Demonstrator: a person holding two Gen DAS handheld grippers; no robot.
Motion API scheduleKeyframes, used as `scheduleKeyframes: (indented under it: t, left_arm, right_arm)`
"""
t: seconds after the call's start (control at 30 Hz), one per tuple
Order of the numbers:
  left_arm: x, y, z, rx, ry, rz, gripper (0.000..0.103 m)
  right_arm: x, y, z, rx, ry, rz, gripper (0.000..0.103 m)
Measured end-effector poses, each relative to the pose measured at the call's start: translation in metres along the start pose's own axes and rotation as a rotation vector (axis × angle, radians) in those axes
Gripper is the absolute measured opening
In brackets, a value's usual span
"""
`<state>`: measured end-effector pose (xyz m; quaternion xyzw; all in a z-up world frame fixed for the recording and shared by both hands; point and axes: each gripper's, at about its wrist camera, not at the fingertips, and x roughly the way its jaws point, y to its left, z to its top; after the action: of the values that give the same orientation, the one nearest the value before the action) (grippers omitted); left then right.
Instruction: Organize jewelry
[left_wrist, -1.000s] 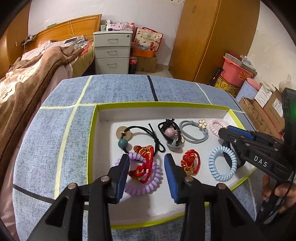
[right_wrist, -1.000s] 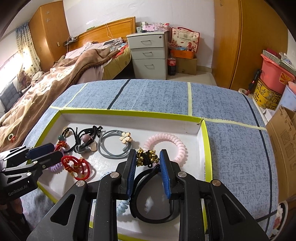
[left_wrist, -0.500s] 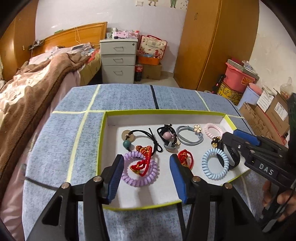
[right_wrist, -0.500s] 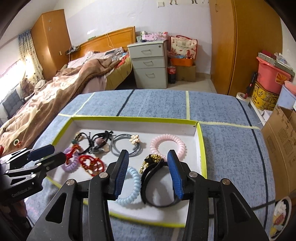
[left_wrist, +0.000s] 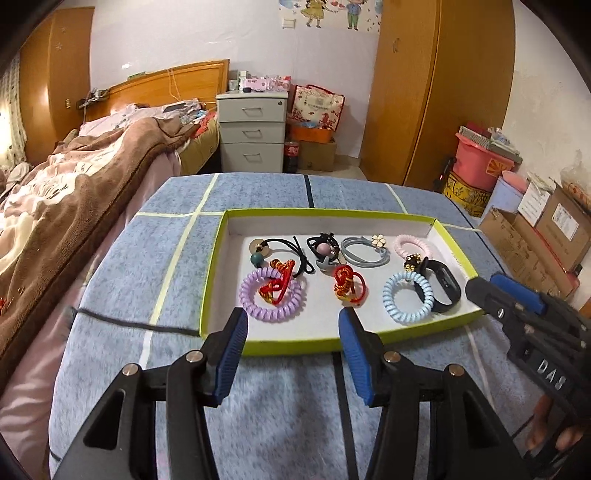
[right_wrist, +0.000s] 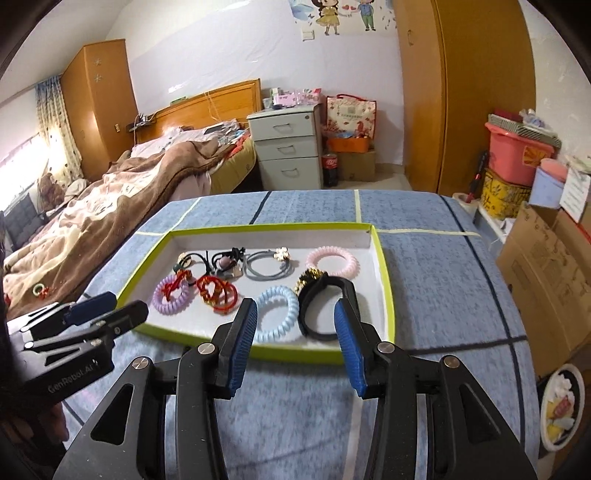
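Right now the jewelry lies inside the shallow tray with the lime-green rim: a purple coil band with a red knot ornament on it, a second red knot piece, a light blue coil band, a black wristband, a pink coil band and a grey tie with a flower. My left hand-held gripper hangs wide apart and empty just short of the tray's near rim. My right hand-held gripper is likewise spread, holding nothing. The tray sits on the blue patterned surface, with a bed alongside.
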<state>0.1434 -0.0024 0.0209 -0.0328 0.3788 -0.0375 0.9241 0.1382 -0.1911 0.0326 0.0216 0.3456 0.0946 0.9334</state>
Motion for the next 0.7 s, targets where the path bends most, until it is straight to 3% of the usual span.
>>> scheduleKeyframes:
  t: [0.7]
  left_arm:
    - [-0.025,-0.002,-0.02,-0.032,-0.043,0.019,0.053]
  right_arm:
    - [-0.025,0.016,-0.02,0.008,-0.051,-0.007,0.045]
